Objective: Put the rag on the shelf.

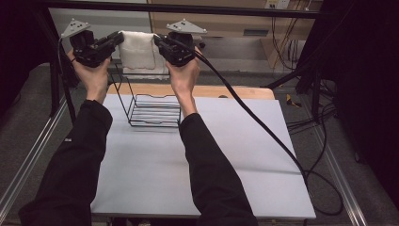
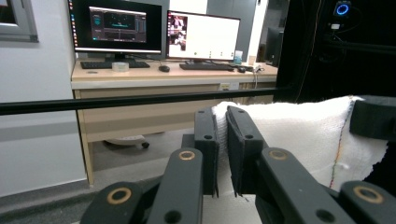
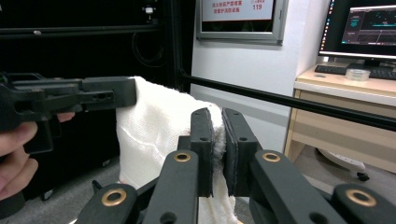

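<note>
A white towel (image 1: 138,51) hangs stretched between my two grippers, high above the far end of the table. My left gripper (image 1: 117,39) is shut on the towel's left top corner, and my right gripper (image 1: 158,41) is shut on its right top corner. In the left gripper view the black jaws pinch the towel's (image 2: 299,135) edge at my left gripper (image 2: 222,116), with the other gripper's jaw at the far right. In the right gripper view my right gripper (image 3: 217,119) clamps the towel (image 3: 159,130), and the other gripper holds the opposite corner at left.
A black wire basket (image 1: 149,106) stands on the white table cover (image 1: 197,160) below the towel. A black frame bar (image 1: 188,8) crosses behind the grippers. A thick black cable (image 1: 263,127) trails from the right gripper across the table's right side. Desks with monitors stand beyond.
</note>
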A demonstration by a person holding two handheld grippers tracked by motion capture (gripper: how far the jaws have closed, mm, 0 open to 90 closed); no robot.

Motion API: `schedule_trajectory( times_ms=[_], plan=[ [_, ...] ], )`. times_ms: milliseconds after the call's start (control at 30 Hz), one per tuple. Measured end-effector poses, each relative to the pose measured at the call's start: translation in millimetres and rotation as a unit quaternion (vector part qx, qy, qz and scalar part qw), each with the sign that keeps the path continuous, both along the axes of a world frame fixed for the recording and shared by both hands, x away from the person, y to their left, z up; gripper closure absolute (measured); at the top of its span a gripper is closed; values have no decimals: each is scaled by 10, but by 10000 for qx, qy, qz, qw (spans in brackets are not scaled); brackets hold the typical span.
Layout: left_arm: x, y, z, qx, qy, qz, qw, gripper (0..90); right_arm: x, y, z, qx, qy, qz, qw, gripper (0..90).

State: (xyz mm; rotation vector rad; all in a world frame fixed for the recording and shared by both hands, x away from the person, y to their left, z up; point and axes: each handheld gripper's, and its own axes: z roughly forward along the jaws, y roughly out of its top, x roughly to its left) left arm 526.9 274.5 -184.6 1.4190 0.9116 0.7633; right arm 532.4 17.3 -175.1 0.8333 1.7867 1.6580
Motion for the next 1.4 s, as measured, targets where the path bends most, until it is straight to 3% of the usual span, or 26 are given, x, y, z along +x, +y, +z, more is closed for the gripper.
schedule_trajectory(
  times_ms=[567, 1267, 1400],
  plan=[
    [-167, 61, -254, 95, 137, -133, 9998, 823, -77, 5, -249, -71, 283, 76, 9995, 838],
    [-334, 130, -375, 104, 267, -296, 9992, 820, -240, 25, -315, -335, 317, 227, 9987, 835],
    [-389, 102, -381, 188, 278, -342, 9989, 819, -281, -6, -339, -377, 336, 253, 9984, 835]
  ],
)
